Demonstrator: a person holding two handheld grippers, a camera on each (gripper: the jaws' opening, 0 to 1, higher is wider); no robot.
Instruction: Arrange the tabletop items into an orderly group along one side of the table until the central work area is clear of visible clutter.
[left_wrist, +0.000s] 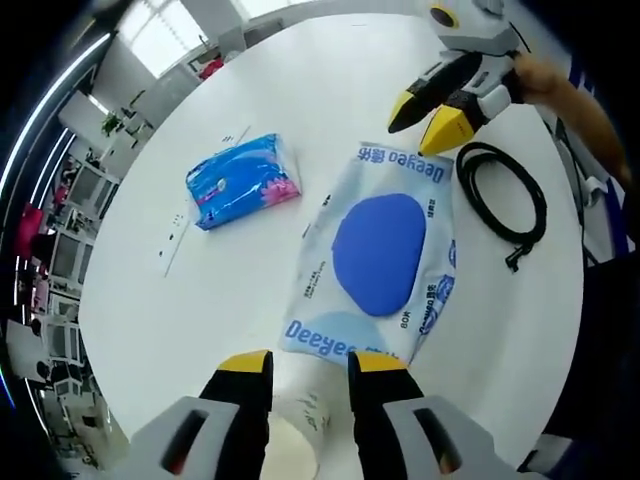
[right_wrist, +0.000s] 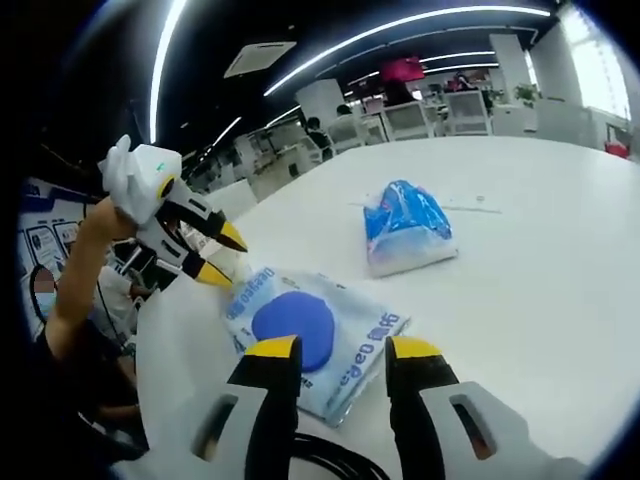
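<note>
A white and blue Deeyeo wipes pack (left_wrist: 380, 260) (right_wrist: 310, 335) lies flat mid-table. A blue tissue pack (left_wrist: 243, 180) (right_wrist: 405, 230) sits beyond it. A coiled black cable (left_wrist: 500, 200) (right_wrist: 330, 462) lies beside the wipes, under my right gripper. My left gripper (left_wrist: 310, 365) (right_wrist: 222, 257) is held above the table edge, and a white paper cup (left_wrist: 300, 425) fills the gap between its jaws. My right gripper (left_wrist: 423, 118) (right_wrist: 343, 348) hovers open over the wipes pack's near end, nothing between its jaws.
The round white table (left_wrist: 200, 300) (right_wrist: 540, 280) carries a thin paper slip (left_wrist: 190, 225) (right_wrist: 470, 207) past the tissue pack. A person's hand (left_wrist: 560, 90) and arm (right_wrist: 80, 270) hold the grippers. Office desks and chairs (right_wrist: 440, 110) stand behind.
</note>
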